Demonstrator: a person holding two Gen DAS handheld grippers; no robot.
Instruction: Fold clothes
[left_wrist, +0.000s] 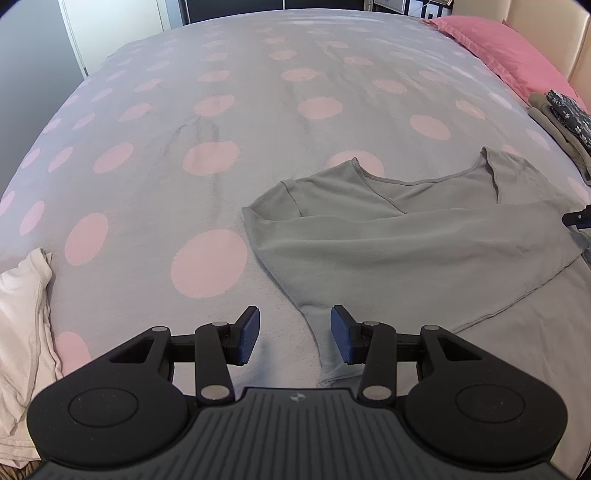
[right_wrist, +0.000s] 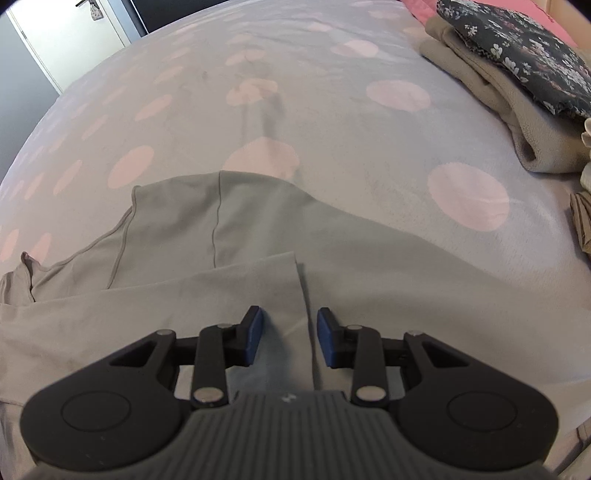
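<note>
A grey long-sleeved top (left_wrist: 388, 251) lies flat on the bed, neckline away from me, with one sleeve folded across its chest. My left gripper (left_wrist: 294, 332) hovers open over its left side. The hanging sleeve end (left_wrist: 328, 354) sits beside the right pad, and nothing is pressed. In the right wrist view the same top (right_wrist: 221, 229) fills the lower half. My right gripper (right_wrist: 290, 334) stands open just above the folded sleeve's cuff (right_wrist: 288, 288); the cloth lies between the fingers and the pads do not touch it. Its tip (left_wrist: 576, 218) shows at the top's right edge.
The bed cover (left_wrist: 221, 129) is grey with pink dots. A white garment (left_wrist: 22, 314) lies crumpled at the left edge. Folded clothes (right_wrist: 517, 74), a dark floral piece on top, sit at the far right beside a pink pillow (left_wrist: 509, 51). A white door (right_wrist: 74, 37) stands beyond the bed.
</note>
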